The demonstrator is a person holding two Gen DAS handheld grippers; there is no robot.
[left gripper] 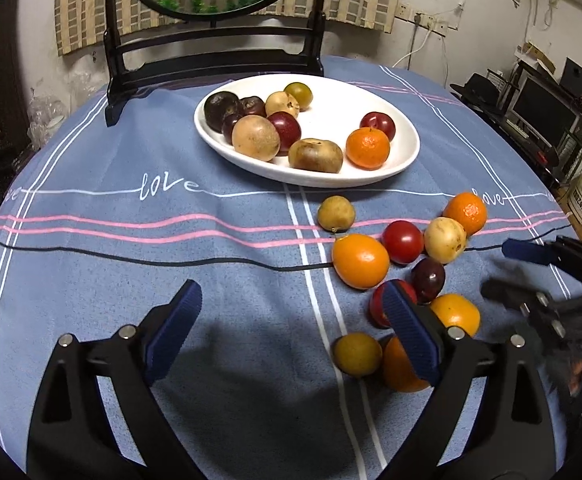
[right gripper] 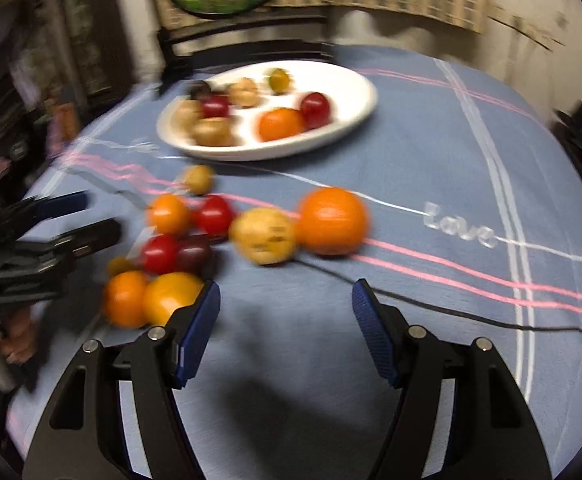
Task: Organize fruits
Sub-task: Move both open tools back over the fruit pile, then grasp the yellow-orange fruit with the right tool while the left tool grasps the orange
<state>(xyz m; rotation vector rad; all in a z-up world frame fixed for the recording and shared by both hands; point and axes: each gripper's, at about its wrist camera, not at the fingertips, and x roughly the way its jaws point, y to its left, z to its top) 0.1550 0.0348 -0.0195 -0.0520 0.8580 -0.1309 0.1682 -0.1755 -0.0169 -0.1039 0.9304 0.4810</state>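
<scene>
**A:** Why's so much fruit left scattered on the tabletop, near the plate?

**B:** Only part of it is sorted, by the look of it. Oranges, red plums and brownish round ones are piled on the plate; the rest are bunched loose on the cloth. The left hand-held gripper is spread wide and empty beside that bunch, the right hand-held gripper is half open, nothing held.
</scene>
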